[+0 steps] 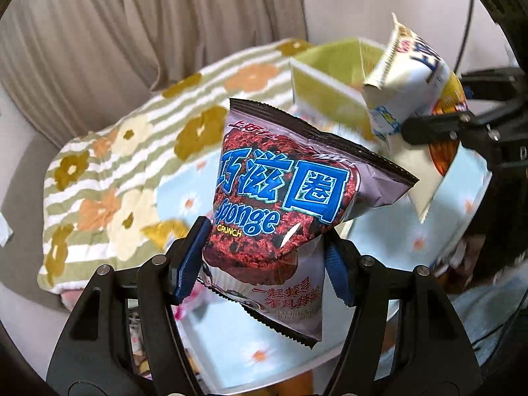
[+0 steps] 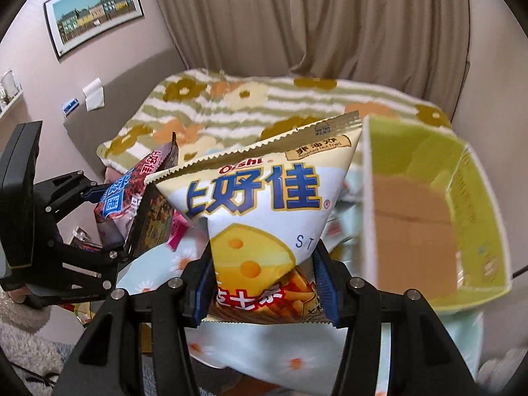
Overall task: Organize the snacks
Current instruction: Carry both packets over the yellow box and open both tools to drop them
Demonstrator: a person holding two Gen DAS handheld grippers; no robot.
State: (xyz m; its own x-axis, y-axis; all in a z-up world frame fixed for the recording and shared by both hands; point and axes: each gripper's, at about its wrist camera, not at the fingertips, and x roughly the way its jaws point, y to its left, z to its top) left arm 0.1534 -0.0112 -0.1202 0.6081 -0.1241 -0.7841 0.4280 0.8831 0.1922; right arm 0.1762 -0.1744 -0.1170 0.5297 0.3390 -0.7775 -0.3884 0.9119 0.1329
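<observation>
Resting between hand-held gripper point(image 1: 264, 264) pads: snack bag point(image 1: 280, 191)

Brownish-purple foil chocolate Sponge Crunch bag point(image 1: 283, 198), puffy, tilted, up in the air. Cream-white cheese-print Oishi snack bag point(image 2: 264, 211) likewise aloft, beside open green cardboard box point(image 2: 462, 178).

**Much of the snack scene stays out of sight**

Motion blurs the green box point(image 2: 429, 204) right of the tongs; its print is unreadable. The dark packet point(image 2: 151, 217) to their left is half hidden behind a chocolate snack bag point(image 2: 132, 191). Small lettering low on that bag is illegible.
</observation>
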